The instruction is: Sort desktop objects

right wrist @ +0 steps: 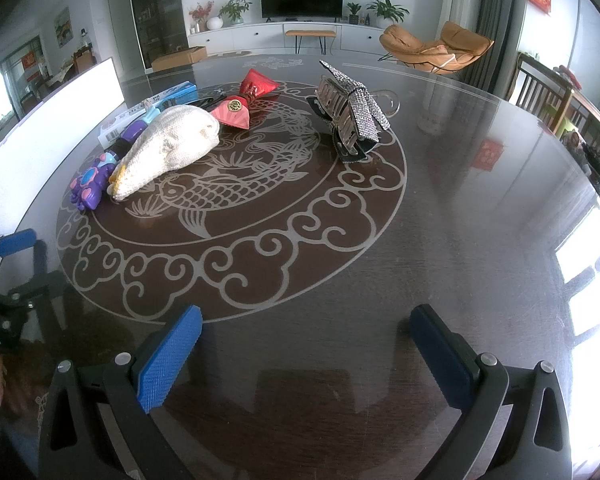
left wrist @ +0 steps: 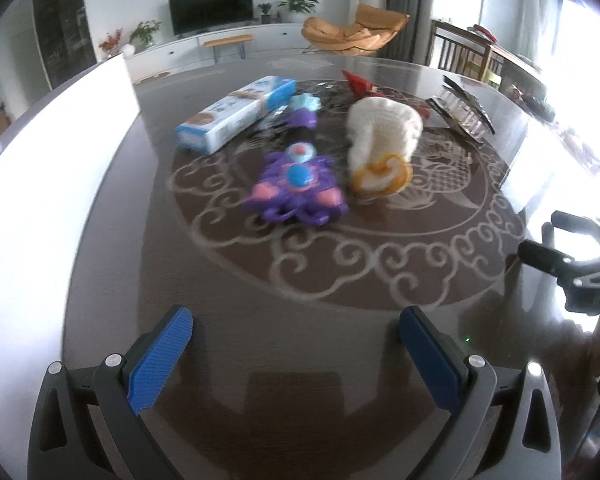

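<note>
Both grippers hover low over the desk (right wrist: 460, 208), empty. Left gripper (left wrist: 296, 344) wide, right gripper (right wrist: 306, 344) wide. Purple toy (left wrist: 296, 188) at 12 o'clock of the left, touching the white knit pouch (left wrist: 380, 140). Approach straight; close across the toy's narrow middle, clear of the pouch.

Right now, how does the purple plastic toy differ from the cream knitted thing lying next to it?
The purple toy is hard, glossy plastic with blue and pink spots; the cream knitted piece is soft, woolly yarn with a yellow-trimmed end. The purple toy lies low and flat, while the cream knitted piece bulges higher and looks bulkier. Both lie side by side on the patterned table, untouched by either gripper.
</note>
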Motion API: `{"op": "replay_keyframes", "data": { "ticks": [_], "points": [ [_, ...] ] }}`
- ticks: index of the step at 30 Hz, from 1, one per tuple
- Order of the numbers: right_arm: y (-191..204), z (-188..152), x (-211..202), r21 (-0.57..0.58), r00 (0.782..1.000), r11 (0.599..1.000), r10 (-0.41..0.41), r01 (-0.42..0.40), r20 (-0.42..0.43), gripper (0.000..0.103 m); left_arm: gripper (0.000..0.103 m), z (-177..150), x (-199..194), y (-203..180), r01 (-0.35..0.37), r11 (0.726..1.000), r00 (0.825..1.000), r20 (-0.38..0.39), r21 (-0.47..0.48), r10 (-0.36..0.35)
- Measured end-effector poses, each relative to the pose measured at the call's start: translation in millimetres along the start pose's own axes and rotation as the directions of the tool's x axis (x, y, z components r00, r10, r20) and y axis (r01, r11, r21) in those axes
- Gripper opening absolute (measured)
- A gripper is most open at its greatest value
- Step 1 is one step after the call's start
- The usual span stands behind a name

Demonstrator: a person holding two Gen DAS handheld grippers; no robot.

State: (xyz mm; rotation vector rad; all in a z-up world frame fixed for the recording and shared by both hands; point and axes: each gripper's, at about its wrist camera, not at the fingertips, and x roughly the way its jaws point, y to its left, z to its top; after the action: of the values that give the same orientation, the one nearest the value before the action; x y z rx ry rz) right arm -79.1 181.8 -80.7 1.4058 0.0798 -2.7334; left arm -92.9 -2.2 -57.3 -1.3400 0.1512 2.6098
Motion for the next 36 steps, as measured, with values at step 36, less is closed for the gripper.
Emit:
{"op": "replay_keyframes", "data": {
  "ticks": [36],
  "points": [
    [-7.2,-25.9,-49.5,0.069,0.983,0.981,0.178,-0.181,0.048,0.062,0.098,105.7,61.2,6.0,0.027,0.993,0.992,-0.117,-0.117,-0.041]
  ]
}}
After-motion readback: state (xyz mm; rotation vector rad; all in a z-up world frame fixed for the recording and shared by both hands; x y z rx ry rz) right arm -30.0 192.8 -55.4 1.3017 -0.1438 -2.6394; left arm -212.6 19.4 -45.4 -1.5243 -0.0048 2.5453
